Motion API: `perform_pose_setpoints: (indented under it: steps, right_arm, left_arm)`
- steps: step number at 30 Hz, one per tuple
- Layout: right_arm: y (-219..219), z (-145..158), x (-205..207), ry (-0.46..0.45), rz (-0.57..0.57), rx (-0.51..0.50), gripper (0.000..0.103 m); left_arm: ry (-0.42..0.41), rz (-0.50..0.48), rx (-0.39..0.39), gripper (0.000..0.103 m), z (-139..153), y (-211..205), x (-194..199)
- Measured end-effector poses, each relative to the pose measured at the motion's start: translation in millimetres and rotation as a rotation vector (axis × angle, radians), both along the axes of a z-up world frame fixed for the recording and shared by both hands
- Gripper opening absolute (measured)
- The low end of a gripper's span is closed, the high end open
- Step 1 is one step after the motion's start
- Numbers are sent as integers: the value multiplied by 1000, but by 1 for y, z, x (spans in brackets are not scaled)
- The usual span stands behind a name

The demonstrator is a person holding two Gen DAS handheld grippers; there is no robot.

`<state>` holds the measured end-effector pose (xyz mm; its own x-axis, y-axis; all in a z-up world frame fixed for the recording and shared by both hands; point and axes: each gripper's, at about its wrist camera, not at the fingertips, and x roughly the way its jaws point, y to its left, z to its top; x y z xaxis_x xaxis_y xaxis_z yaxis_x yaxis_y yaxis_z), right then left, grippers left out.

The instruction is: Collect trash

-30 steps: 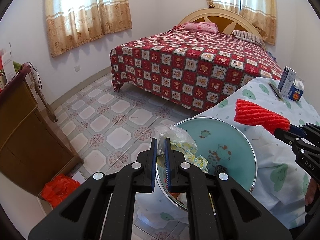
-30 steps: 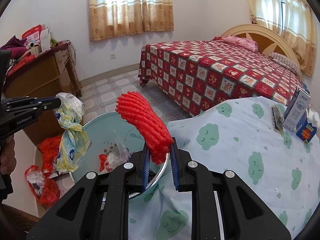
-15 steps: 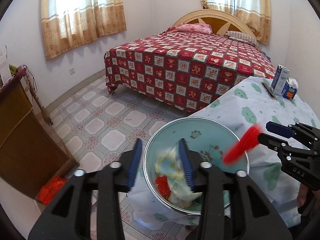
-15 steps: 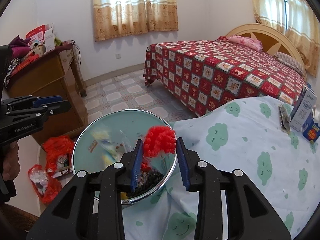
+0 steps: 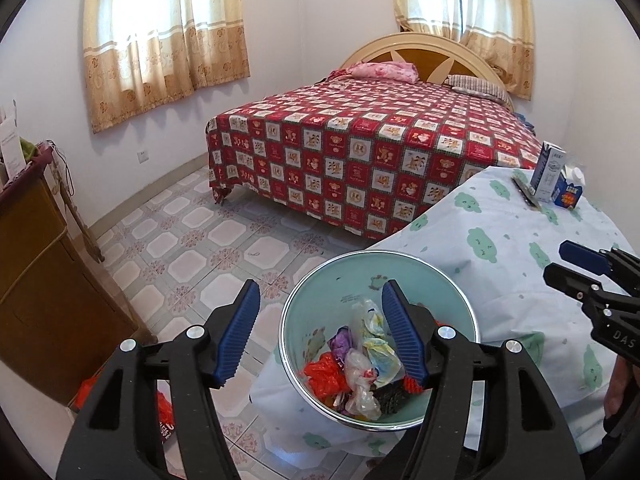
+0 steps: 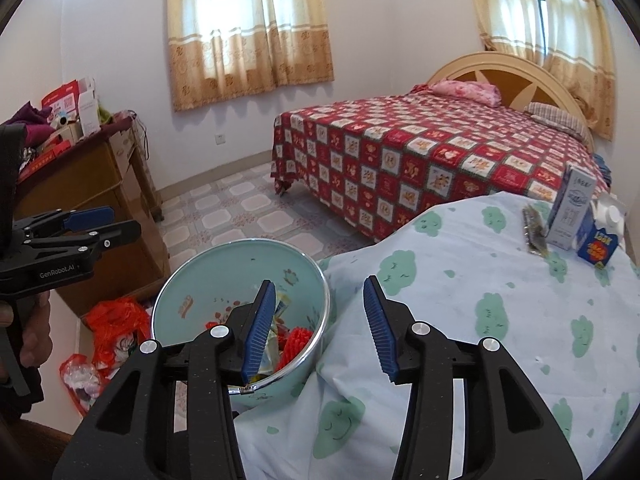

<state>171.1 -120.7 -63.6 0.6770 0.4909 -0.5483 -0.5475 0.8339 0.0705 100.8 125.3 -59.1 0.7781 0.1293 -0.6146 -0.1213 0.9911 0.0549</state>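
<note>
The round pale-green enamel basin (image 5: pixel 448 304) stands mouth up at the cloud-print tabletop (image 6: pixel 480 292) edge, crumpled plastic trash (image 5: pixel 360 368) and the red ribbed piece (image 6: pixel 296 340) lying inside. The left gripper (image 5: pixel 320 332) and the right gripper (image 6: pixel 316 328) hover above, jaws just opened, released, nothing between. Tiled floor (image 5: pixel 192 240) beyond lies free.

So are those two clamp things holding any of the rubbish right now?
No. The left gripper and right gripper have just been opening, with nothing between them. The red mesh and plastic bags lie in the basin.
</note>
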Motion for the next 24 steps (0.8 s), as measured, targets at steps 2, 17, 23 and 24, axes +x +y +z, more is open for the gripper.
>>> perform_pose_setpoints:
  steps: [2, 17, 23, 24]
  right_arm:
    - [-4, 5, -4, -14, -9, 5, 47]
    - [-20, 24, -16, -57, -50, 20, 51]
    - [-23, 28, -20, -66, -60, 19, 52]
    - [-25, 29, -22, -70, -64, 18, 52]
  left_arm:
    - [-11, -1, -1, 66, 4, 0, -3]
    - [-50, -14, -7, 71, 17, -3, -13]
    - [-52, -15, -8, 72, 18, -5, -14]
    - [-52, -15, -6, 72, 18, -5, -13]
